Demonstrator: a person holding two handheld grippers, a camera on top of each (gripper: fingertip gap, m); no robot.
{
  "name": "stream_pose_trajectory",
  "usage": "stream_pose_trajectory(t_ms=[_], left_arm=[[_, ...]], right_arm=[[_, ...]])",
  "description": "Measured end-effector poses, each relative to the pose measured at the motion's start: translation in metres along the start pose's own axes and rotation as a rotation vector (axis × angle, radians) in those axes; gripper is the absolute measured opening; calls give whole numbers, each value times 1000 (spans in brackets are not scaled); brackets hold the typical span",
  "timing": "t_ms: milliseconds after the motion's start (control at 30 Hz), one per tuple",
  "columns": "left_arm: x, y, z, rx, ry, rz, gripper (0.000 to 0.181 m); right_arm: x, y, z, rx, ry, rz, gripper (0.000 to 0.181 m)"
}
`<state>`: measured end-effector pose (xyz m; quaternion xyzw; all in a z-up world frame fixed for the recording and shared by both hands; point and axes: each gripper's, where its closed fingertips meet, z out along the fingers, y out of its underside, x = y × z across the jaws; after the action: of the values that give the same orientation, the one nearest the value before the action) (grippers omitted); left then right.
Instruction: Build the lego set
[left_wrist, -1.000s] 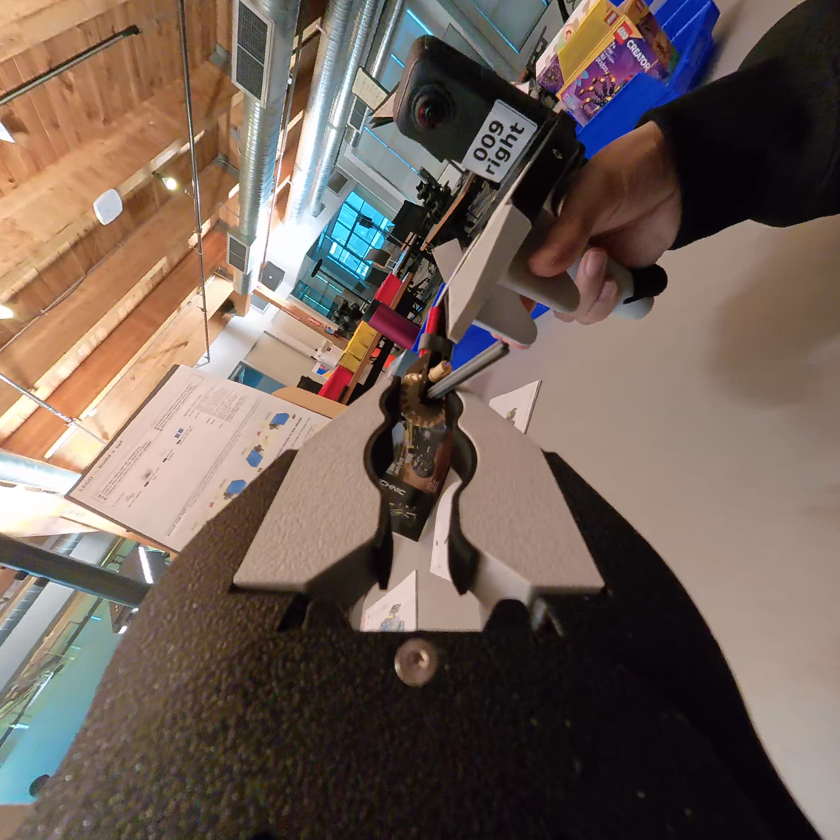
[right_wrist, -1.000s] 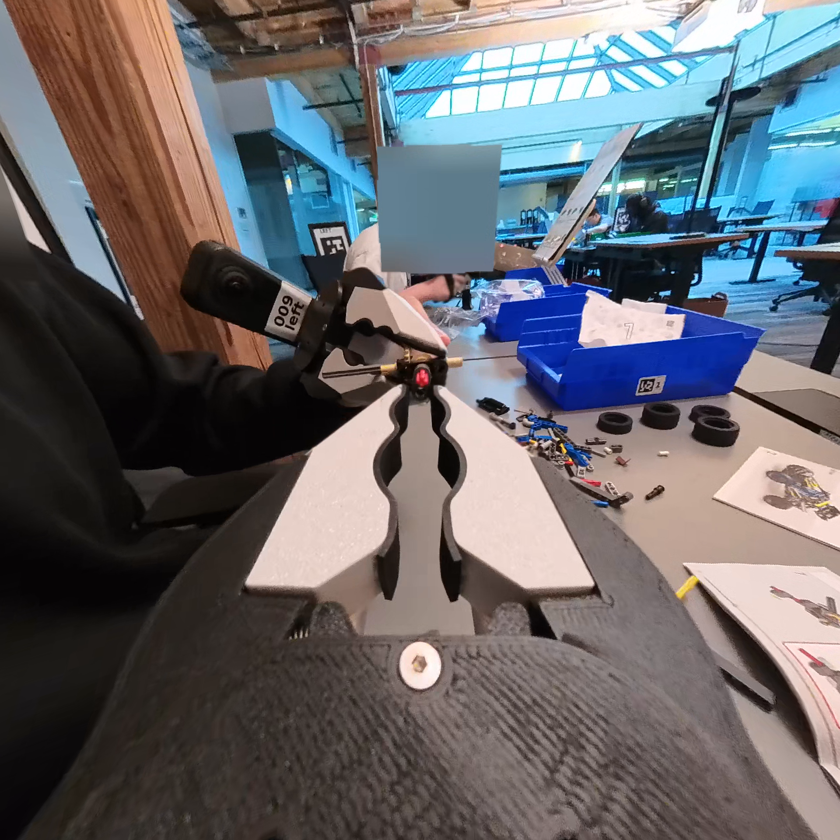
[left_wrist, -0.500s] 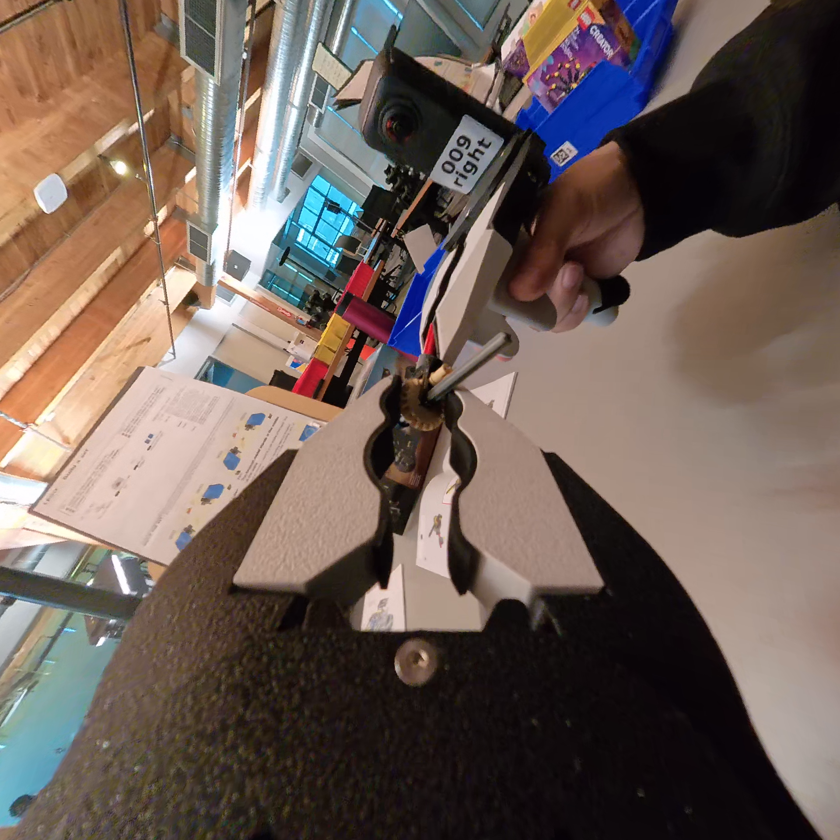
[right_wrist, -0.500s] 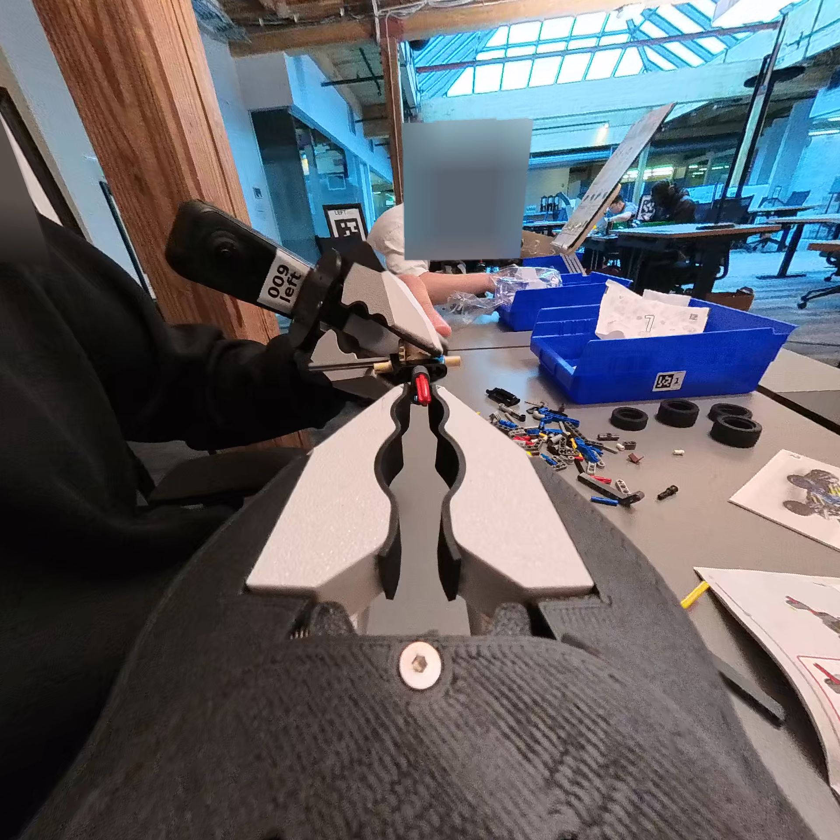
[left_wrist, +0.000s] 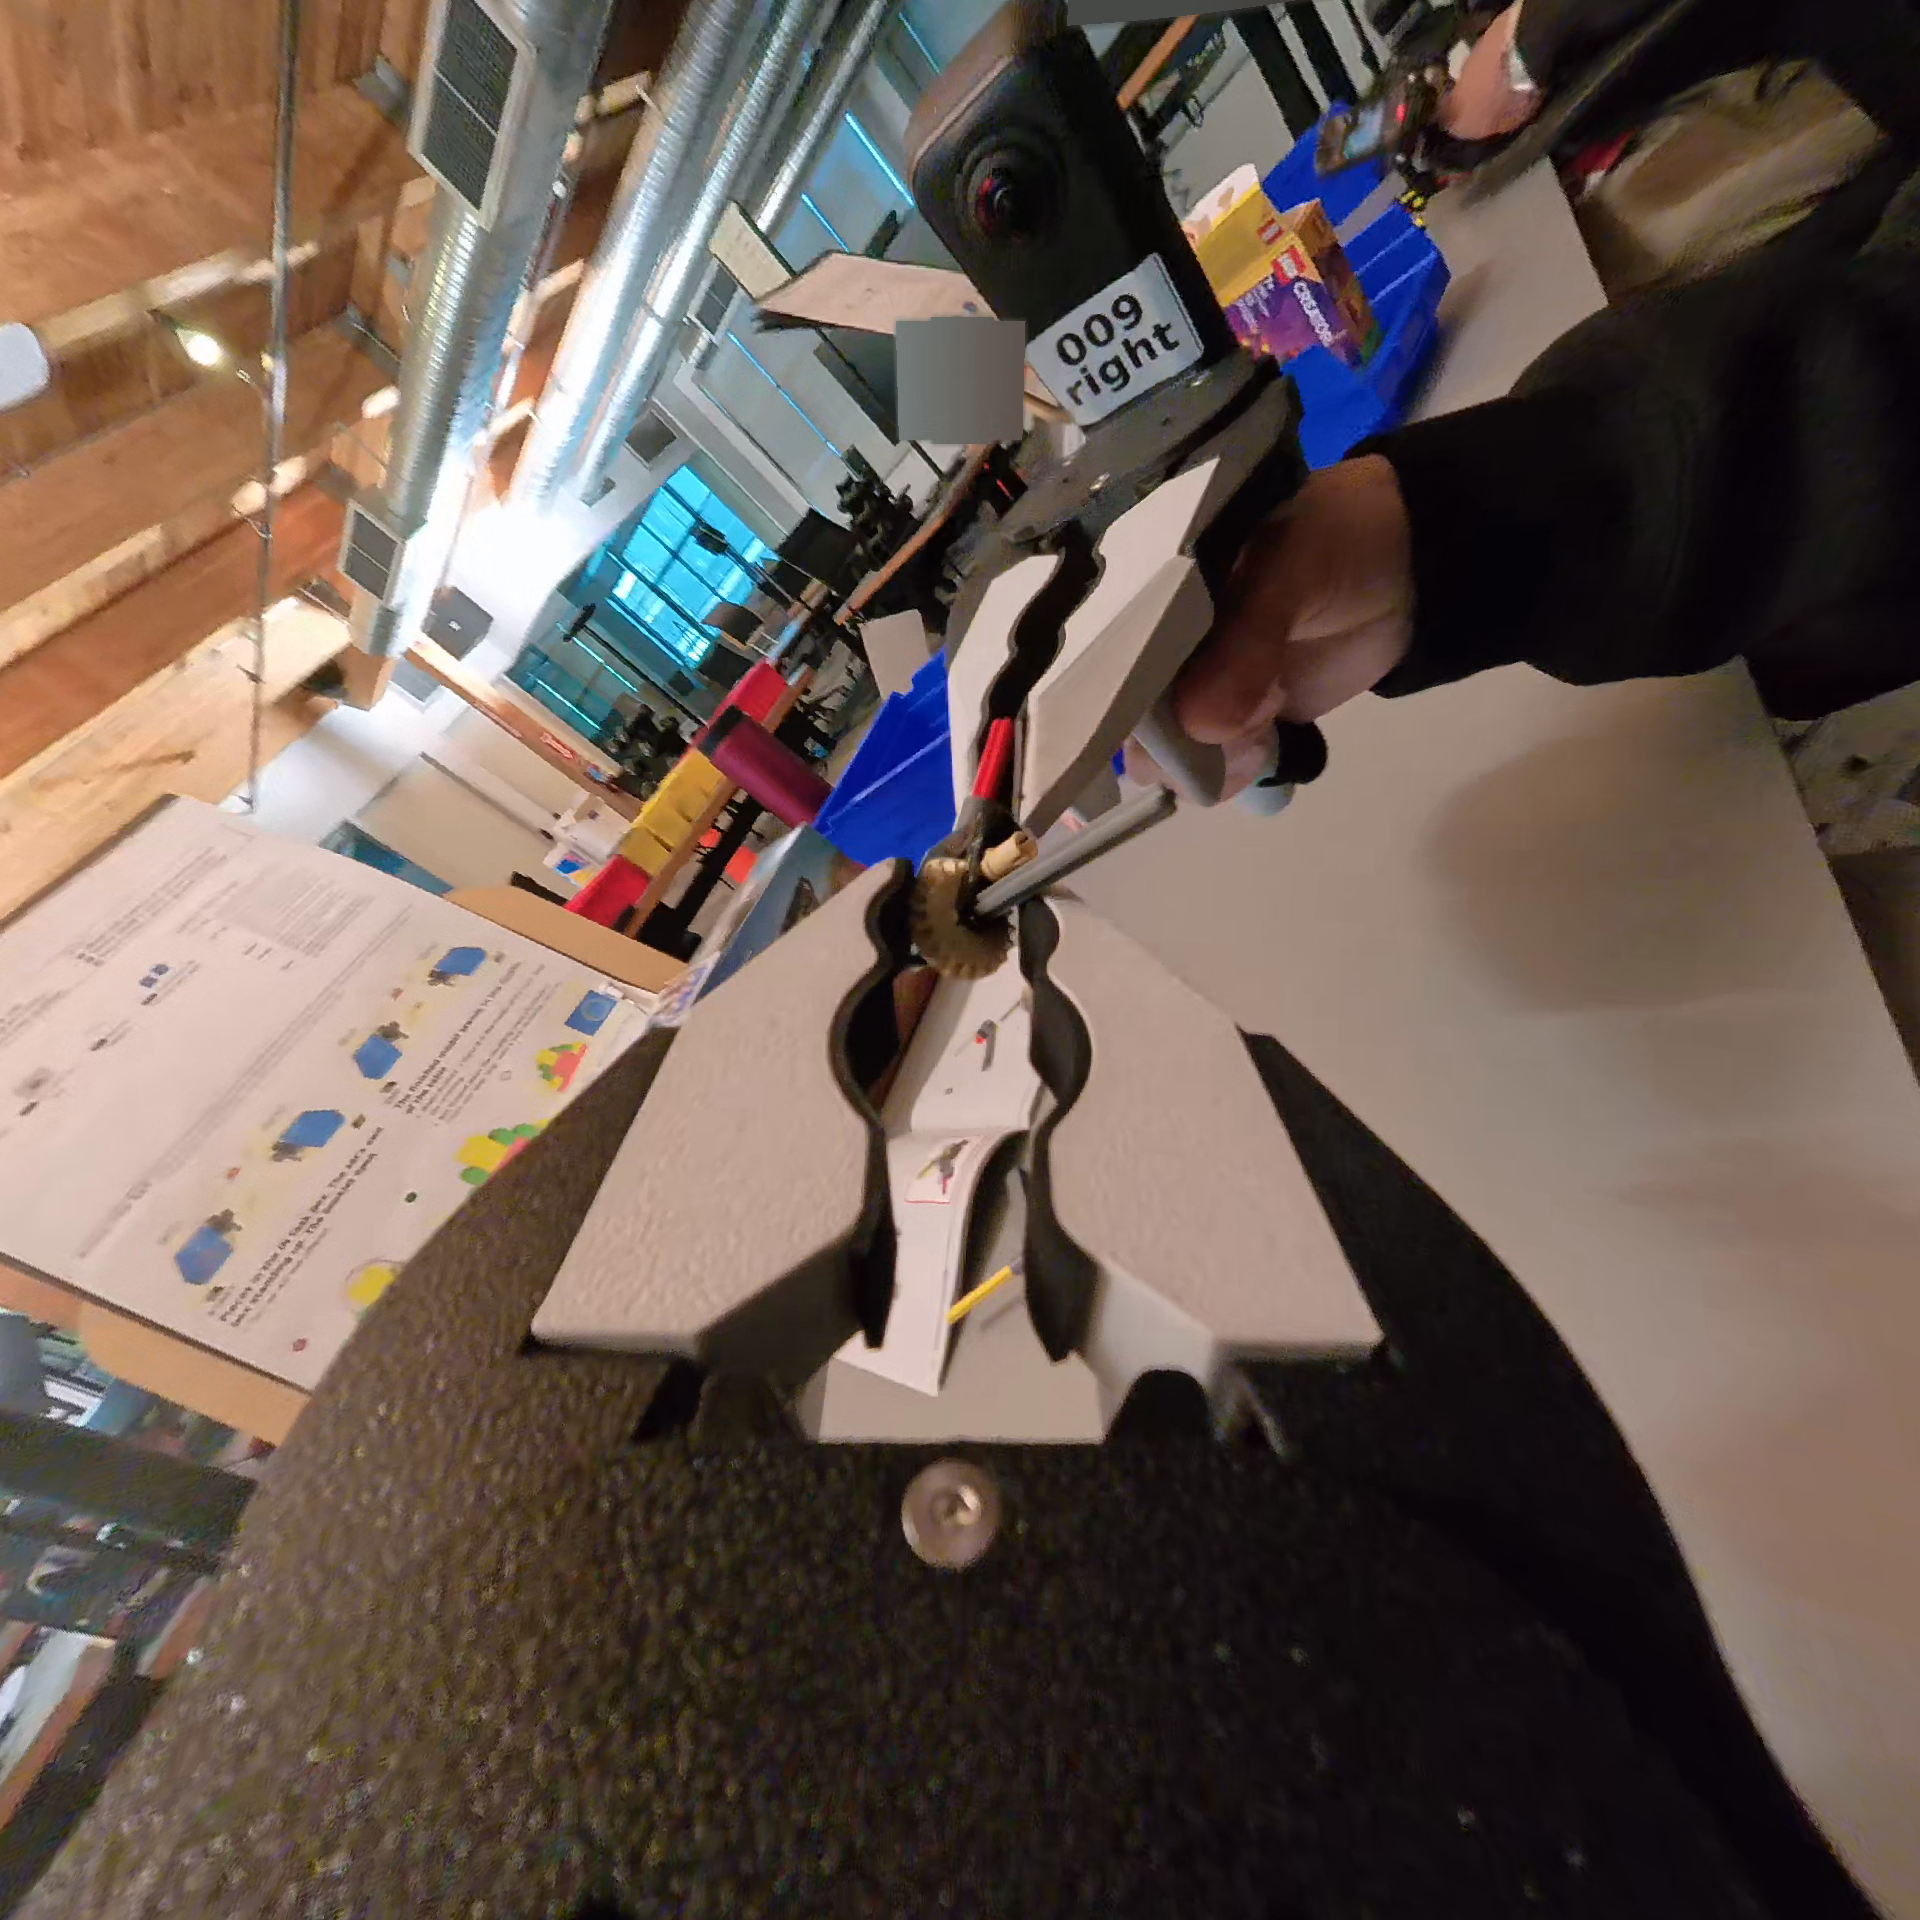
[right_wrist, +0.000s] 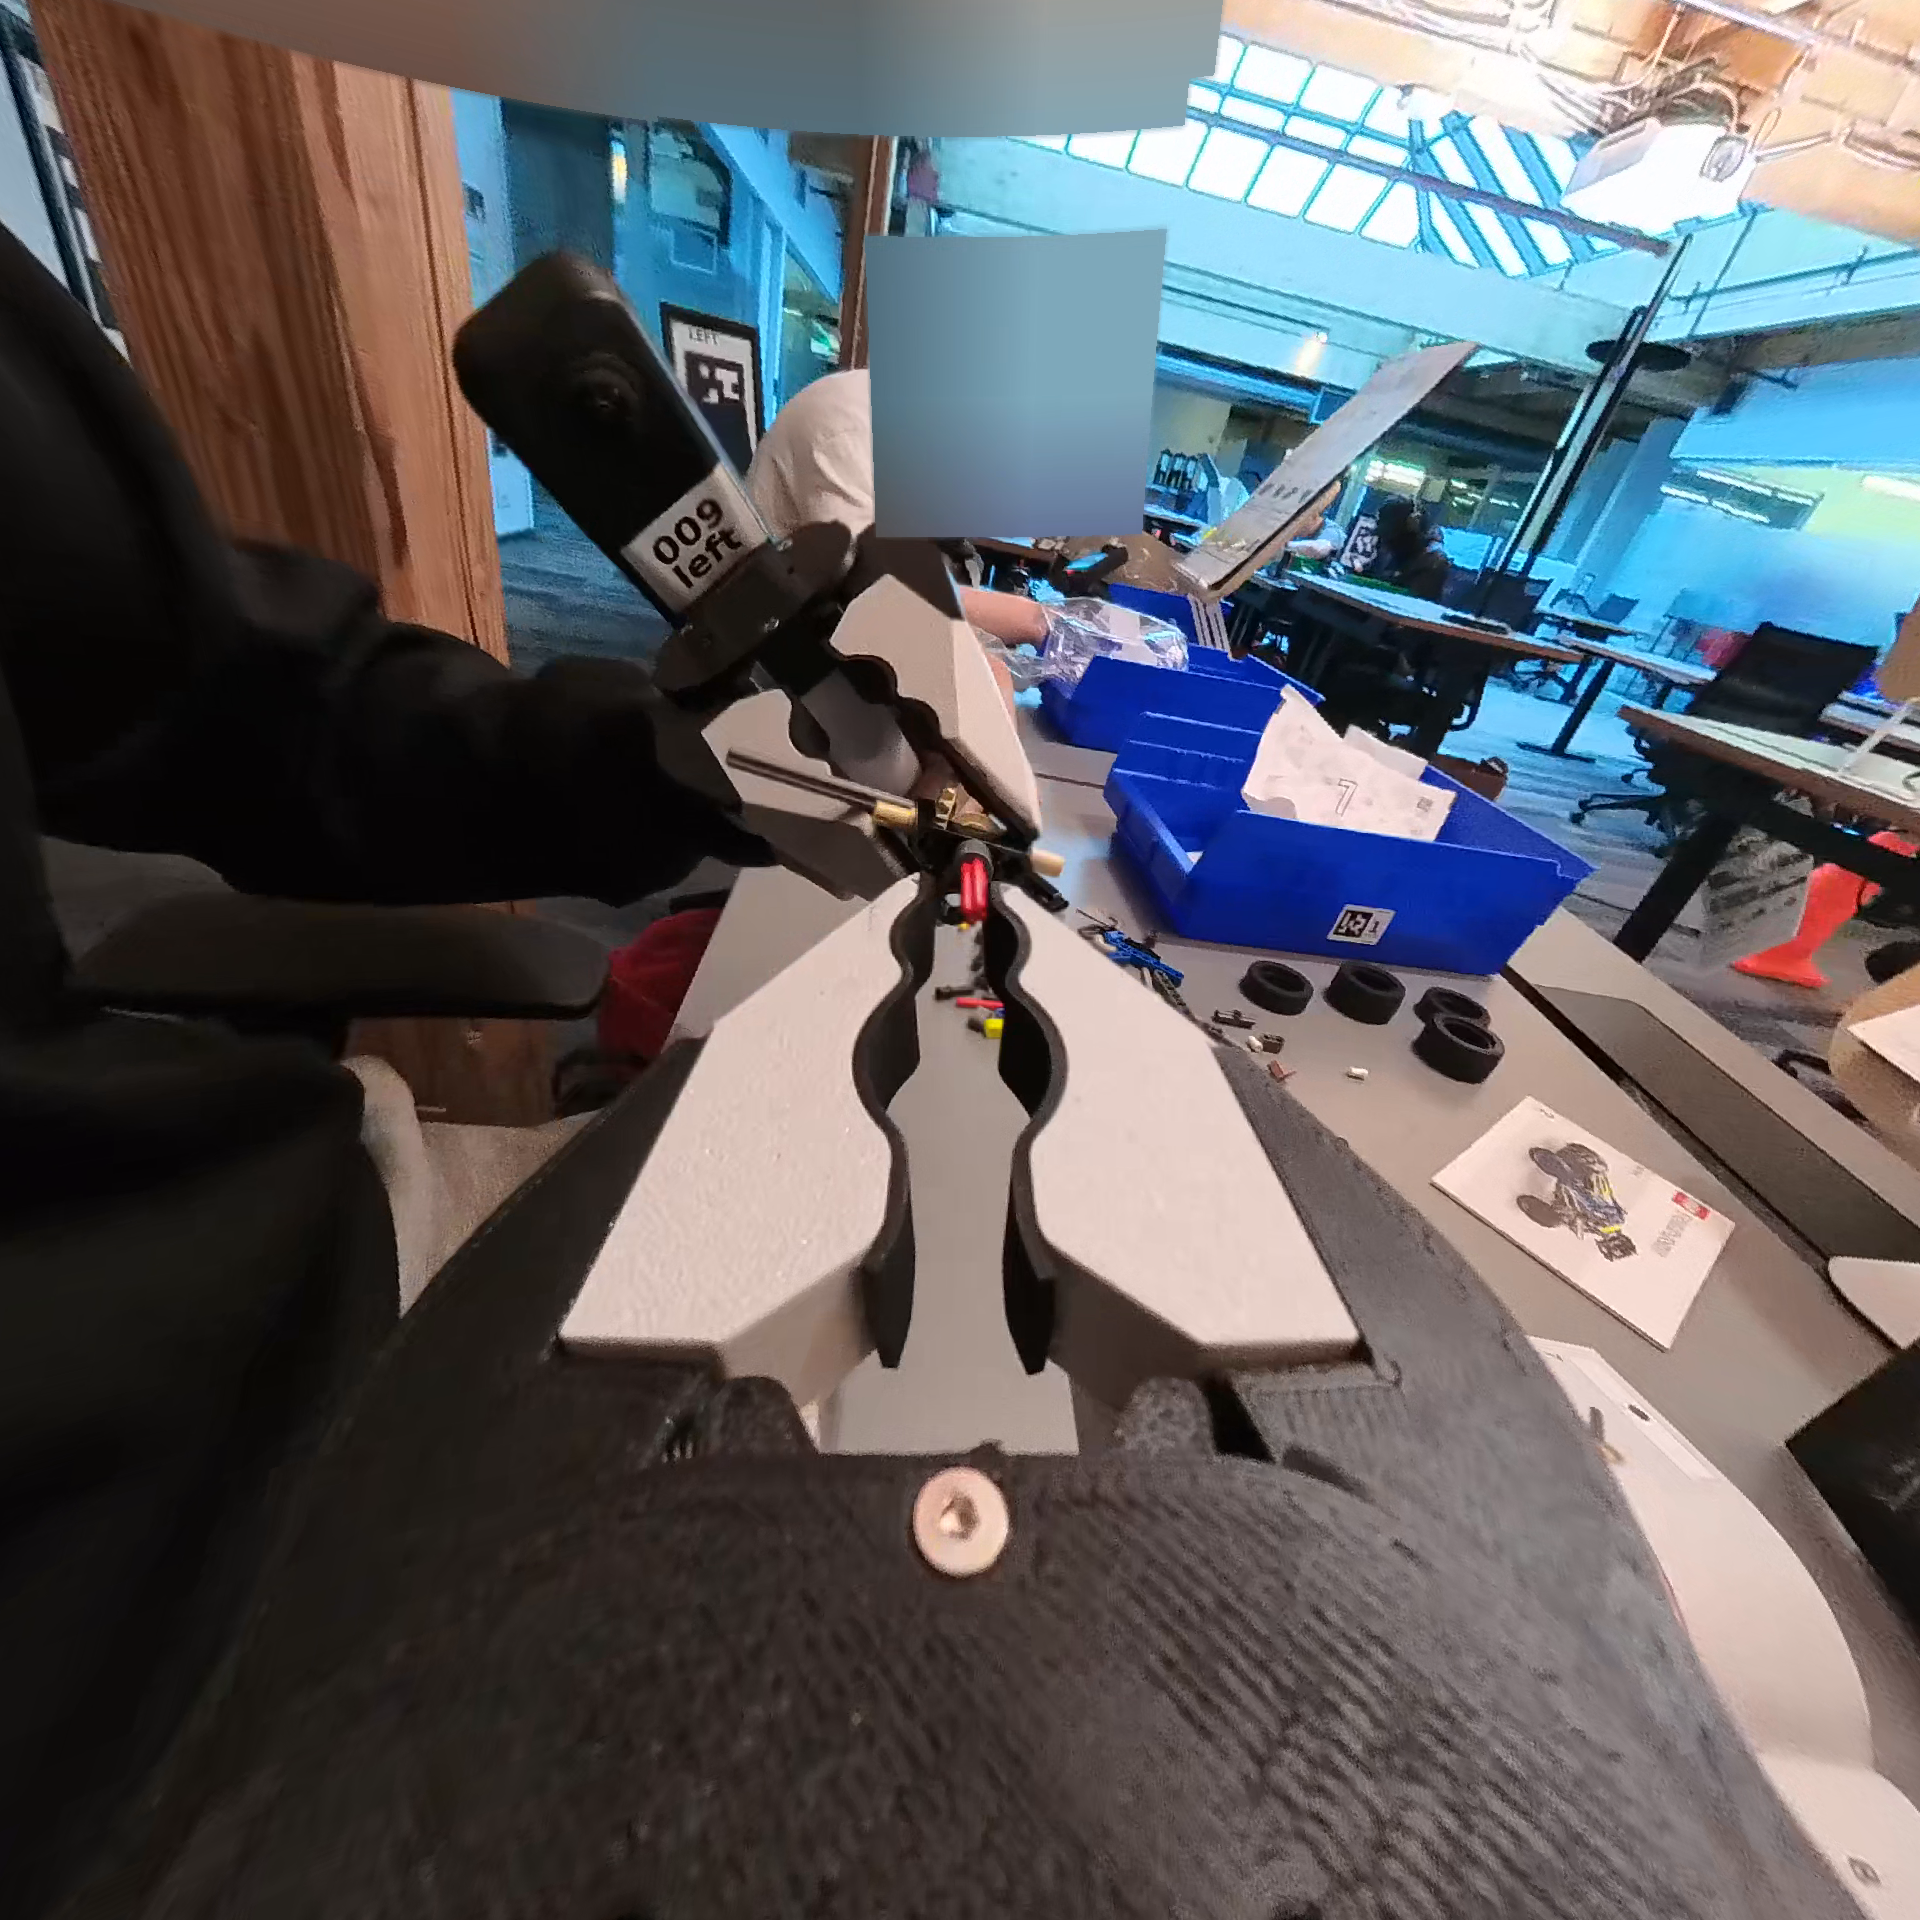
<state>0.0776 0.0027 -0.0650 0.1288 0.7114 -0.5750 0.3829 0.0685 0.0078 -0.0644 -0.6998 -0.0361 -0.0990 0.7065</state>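
Note:
My left gripper (left_wrist: 956, 914) is shut on a small lego assembly held in the air: a tan gear (left_wrist: 954, 935) on a grey axle (left_wrist: 1070, 847) with a tan pin (left_wrist: 1003, 857). My right gripper (right_wrist: 961, 902) is shut on a red piece (right_wrist: 971, 894), with its end against the assembly just beside the gear. The right wrist view shows the left gripper (right_wrist: 992, 821), the gear (right_wrist: 945, 805) and the axle (right_wrist: 800, 779). The left wrist view shows the right gripper (left_wrist: 987, 821) and the red piece (left_wrist: 987, 753).
On the grey table (right_wrist: 1714, 1091) are loose lego pieces (right_wrist: 1132, 951), several black tyres (right_wrist: 1361, 992), blue bins (right_wrist: 1340, 883) and an instruction booklet (right_wrist: 1579, 1231). A printed sheet on a board (left_wrist: 260, 1091) stands at the left. Another person works at the far end. Less than 4 cm separates the two grippers' tips.
Both grippers have tilted and shifted while staying together. The right gripper now faces the left camera more head-on, and the red piece shows between its fingers. Both stay shut.

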Motion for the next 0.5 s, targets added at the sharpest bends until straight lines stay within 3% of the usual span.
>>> stream_pose_trajectory(t_ms=[200,333,500], left_arm=[[0,1,3,11,-25,12,18],[3,11,8,-25,-42,-24,39],[8,49,5,-111,-93,-92,44]], right_arm=[[2,2,-3,9,8,23,6],[10,9,-11,-19,37,55,5],[49,59,-41,-225,250,148,5]])
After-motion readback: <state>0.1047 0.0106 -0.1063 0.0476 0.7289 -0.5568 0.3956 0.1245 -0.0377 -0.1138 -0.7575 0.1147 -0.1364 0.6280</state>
